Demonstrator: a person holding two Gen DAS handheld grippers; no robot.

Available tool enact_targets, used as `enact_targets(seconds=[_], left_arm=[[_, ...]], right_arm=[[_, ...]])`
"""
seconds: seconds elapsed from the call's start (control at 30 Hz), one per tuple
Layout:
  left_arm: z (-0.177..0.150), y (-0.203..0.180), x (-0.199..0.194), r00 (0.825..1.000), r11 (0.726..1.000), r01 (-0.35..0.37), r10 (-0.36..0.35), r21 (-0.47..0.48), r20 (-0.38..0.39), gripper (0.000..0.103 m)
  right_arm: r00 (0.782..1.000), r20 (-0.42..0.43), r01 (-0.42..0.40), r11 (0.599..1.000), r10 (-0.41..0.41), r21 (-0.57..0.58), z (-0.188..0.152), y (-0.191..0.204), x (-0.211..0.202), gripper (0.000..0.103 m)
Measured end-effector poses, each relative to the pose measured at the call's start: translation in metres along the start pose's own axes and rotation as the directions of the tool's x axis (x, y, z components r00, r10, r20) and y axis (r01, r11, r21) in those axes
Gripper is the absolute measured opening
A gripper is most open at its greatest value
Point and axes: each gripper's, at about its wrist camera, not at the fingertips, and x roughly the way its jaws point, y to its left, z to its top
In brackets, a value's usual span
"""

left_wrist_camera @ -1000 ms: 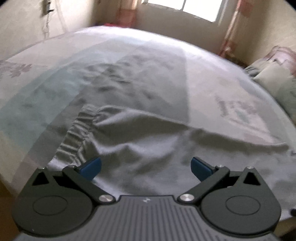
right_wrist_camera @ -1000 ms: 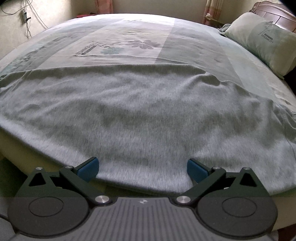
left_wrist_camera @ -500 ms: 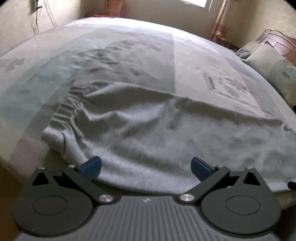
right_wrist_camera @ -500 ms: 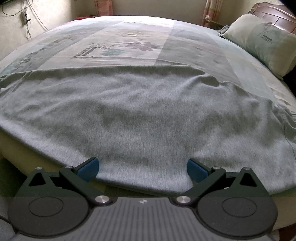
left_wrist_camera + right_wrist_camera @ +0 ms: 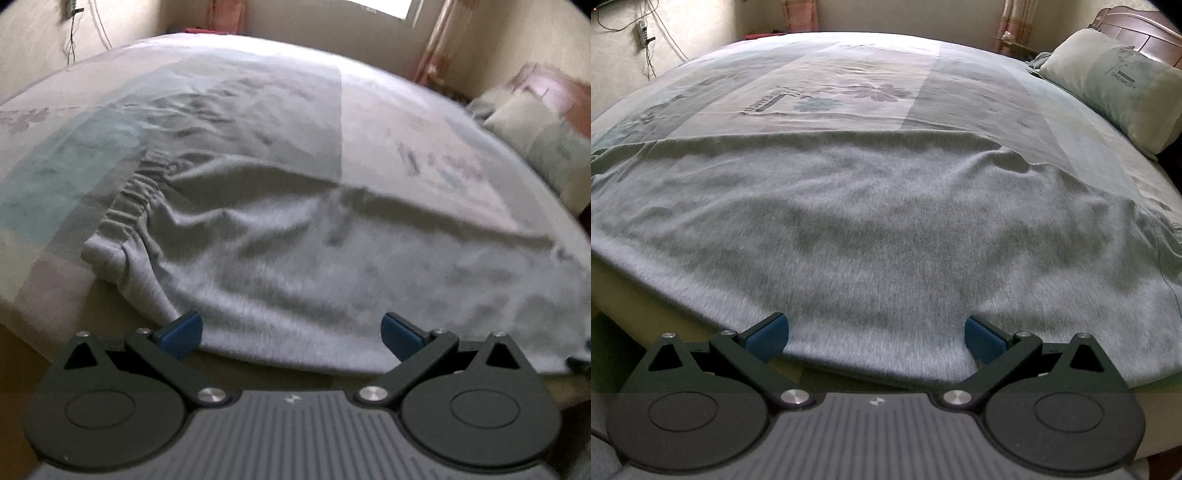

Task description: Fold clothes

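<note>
A patterned bed (image 5: pixel 849 74) carries grey trousers (image 5: pixel 868 221) and a pillow (image 5: pixel 1115 85).

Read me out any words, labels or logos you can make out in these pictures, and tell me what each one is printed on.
"DREAMCITY" on the green pillow, under a flower drawing.
"DREAMCITY", it seems, on the bedsheet beside the printed flowers; it lies at an angle, so I am less sure.
A small logo on each tool body: a mark, no letters.
The print on the bedsheet in the left wrist view: too blurred to read.
The grey garment: no text seen.
</note>
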Motion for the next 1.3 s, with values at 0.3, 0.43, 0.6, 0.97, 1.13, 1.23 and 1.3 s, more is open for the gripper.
enact_targets(seconds=[0.3,0.43,0.6,0.97,1.13,1.23,1.3], left_arm=[[0.046,0.004,0.022,0.995,0.997,0.072,-0.071,-0.009,0.066,0.102],[0.064,0.009,0.049,0.993,0.994,0.101,-0.097,-0.046,0.071,0.102],[0.069,0.028,0.074,0.997,0.991,-0.04,0.049,-0.128,0.066,0.102],[0.054,0.021,0.024,0.998,0.998,0.01,-0.007,-0.06,0.063,0.102],[0.036,0.04,-0.006,0.99,0.98,0.1,-0.081,-0.173,0.116,0.102],[0.029,0.069,-0.02,0.979,0.938,0.155,-0.102,-0.311,0.179,0.102],[0.025,0.087,-0.025,0.975,0.903,0.171,-0.098,-0.395,0.198,0.102]], right_arm=[[1.0,0.012,0.008,1.0,-0.008,0.001,-0.002,0.002,0.0,0.103],[1.0,0.01,0.007,1.0,-0.007,0.0,-0.002,0.002,0.001,0.103],[1.0,0.016,0.004,1.0,-0.004,0.0,-0.003,0.001,0.0,0.103],[0.999,0.033,0.004,1.0,-0.004,0.001,-0.005,0.001,0.0,0.103],[0.999,0.049,0.0,1.0,0.0,-0.002,-0.007,0.001,-0.001,0.103],[0.998,0.061,-0.003,1.0,0.003,-0.004,-0.008,0.0,-0.001,0.103],[0.998,0.062,-0.003,1.0,0.003,-0.004,-0.007,0.0,0.0,0.103]])
